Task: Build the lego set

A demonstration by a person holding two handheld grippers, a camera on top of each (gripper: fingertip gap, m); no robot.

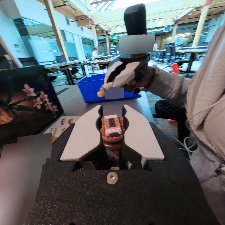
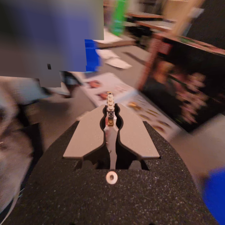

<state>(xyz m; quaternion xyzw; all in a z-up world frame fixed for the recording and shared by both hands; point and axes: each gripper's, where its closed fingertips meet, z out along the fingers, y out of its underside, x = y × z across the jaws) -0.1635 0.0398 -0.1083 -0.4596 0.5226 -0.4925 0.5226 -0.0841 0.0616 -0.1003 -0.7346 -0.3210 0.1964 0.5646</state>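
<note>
Both grippers' fingers clamp: left gripper [image 1: 112, 121] on brown pot assembly [image 1: 112, 126], right gripper [image 2: 110, 109] on brick strip [image 2: 110, 108].

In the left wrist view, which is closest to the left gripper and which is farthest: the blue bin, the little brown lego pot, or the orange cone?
Counting out from the left gripper:
1. Brown lego pot, held right between its fingers.
2. Blue bin, ahead on the grey table.
3. Orange cone, far off on the floor, to the right.
</note>
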